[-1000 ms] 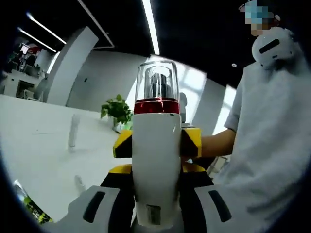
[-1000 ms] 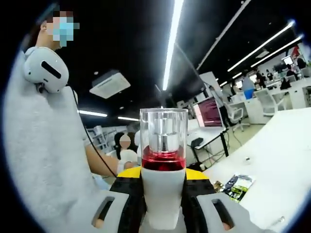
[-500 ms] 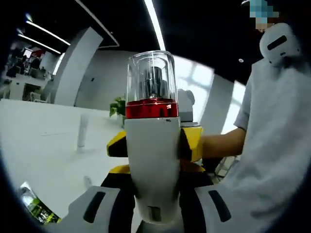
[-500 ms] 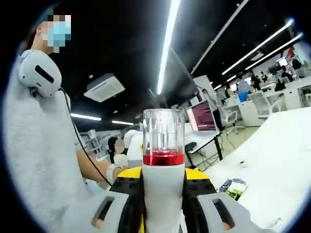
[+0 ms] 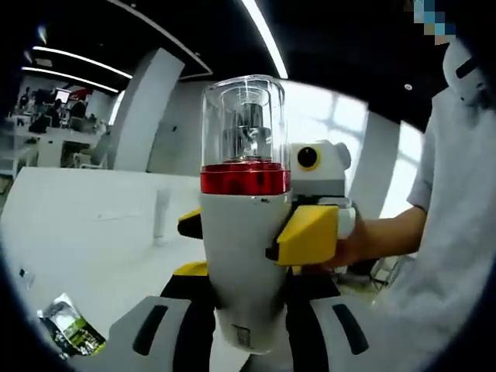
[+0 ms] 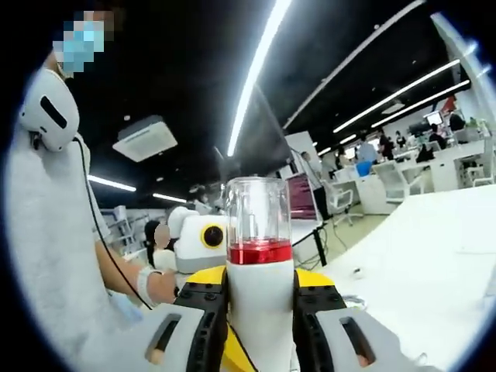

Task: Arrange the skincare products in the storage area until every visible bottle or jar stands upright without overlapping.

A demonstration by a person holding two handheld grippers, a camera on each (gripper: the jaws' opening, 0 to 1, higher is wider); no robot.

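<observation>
Together, both grippers (image 5: 248, 310) (image 6: 260, 325) clamp 1 white bottle (image 5: 244, 263) with its clear cap (image 5: 242, 120) upward.

- No word, brand or number can be read in either view.
- The white bottle (image 5: 244, 263) carries a small label patch near its base in the left gripper view; its print is too small to read.
- The green sachet (image 5: 71, 332) on the tabletop (image 5: 85, 248) shows printing, blurred beyond reading.
</observation>
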